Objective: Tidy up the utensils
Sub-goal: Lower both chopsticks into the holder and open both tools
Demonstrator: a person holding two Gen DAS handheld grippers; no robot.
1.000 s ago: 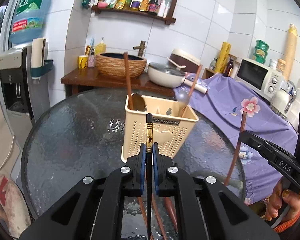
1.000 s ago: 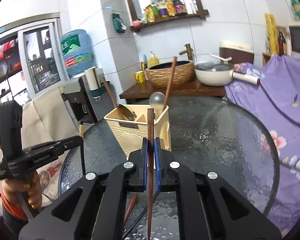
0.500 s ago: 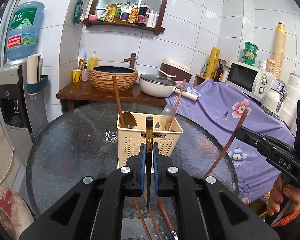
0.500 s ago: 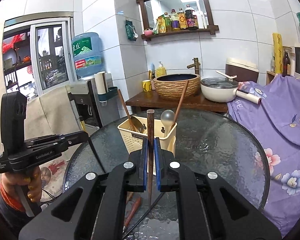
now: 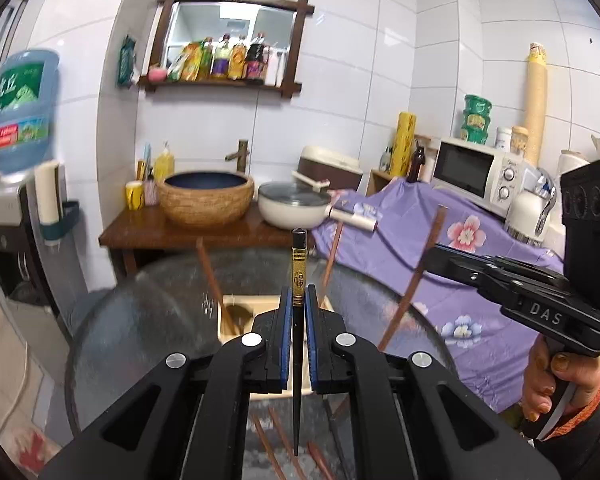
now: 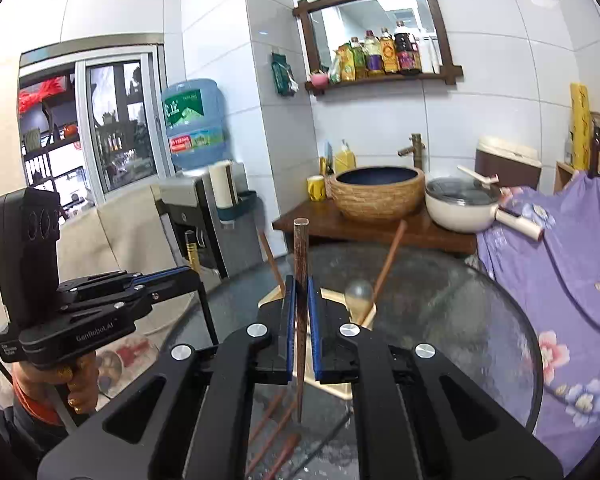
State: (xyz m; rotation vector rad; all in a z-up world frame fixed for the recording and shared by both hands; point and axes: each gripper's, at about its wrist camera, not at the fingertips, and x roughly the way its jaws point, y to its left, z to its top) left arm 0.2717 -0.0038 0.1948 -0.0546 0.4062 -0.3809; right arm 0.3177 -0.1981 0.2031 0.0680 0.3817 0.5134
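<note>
The utensil holder (image 5: 236, 322) stood on the round table (image 5: 140, 320); loose chopsticks (image 5: 268, 448) lay nearer, the basin (image 5: 206, 198) farther behind.

Right gripper (image 6: 300, 320) clamped on a dark wooden chopstick (image 6: 300, 256), upright, tip hanging above the round glass table (image 6: 460, 300). Behind the jaws, partly hidden: cream utensil basket (image 6: 364, 314) holding a ladle (image 6: 359, 292) and a wooden handle (image 6: 390, 258). At left, left gripper (image 6: 194, 274) in a hand (image 6: 74, 376), pinching a black chopstick with gold band (image 6: 192, 250). More brown chopsticks (image 6: 276, 420) lying on the glass below.
</note>
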